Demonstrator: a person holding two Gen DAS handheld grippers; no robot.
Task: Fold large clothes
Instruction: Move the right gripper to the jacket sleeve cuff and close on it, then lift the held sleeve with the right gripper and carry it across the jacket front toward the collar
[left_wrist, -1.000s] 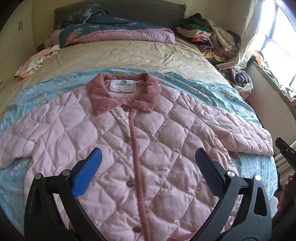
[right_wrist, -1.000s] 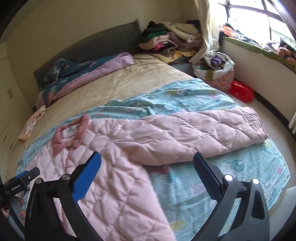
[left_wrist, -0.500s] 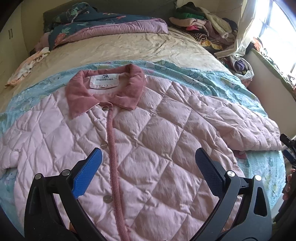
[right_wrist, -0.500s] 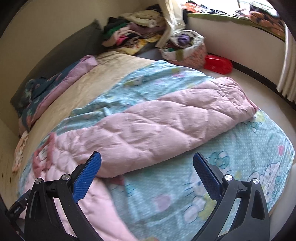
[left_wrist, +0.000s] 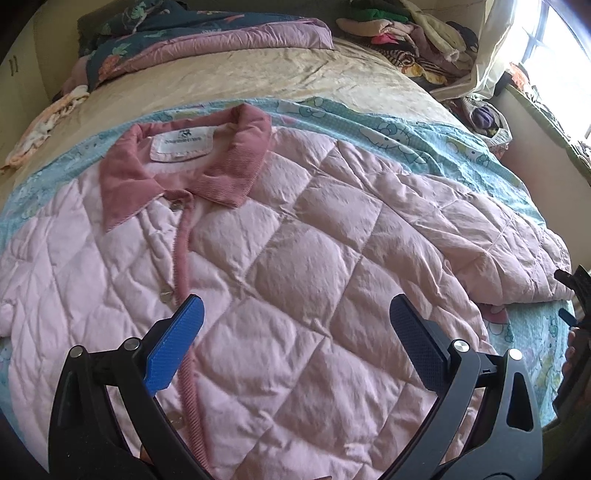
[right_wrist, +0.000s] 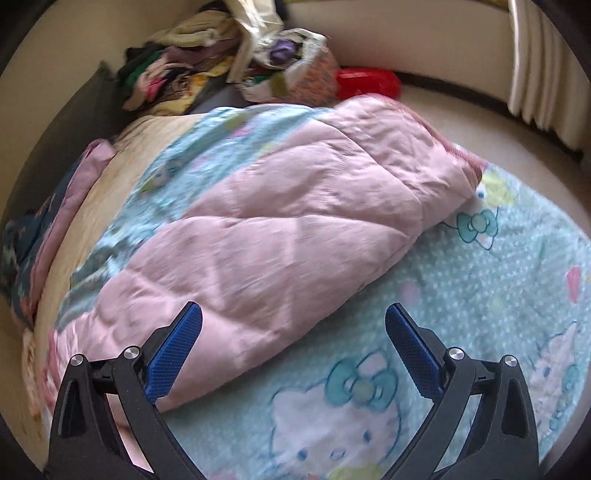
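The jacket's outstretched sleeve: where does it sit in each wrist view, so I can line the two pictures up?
Left wrist: the sleeve runs to the right edge, its end beside the right gripper peeking in.
Right wrist: the sleeve fills the centre, running up to the right, its cuff near the red object.
Shared landmark: the clothes pile at the bed's far corner.

Two matching grippers: left gripper (left_wrist: 293, 321), right gripper (right_wrist: 293, 317). Black plastic frames with triangular cut-outs, angled arms, round silver screws (left_wrist: 457, 345) at the joints. Fingers (left_wrist: 173, 350) faced with blue textured pads (right_wrist: 413, 352), ridged in a fine grid. No cables or markings visible.
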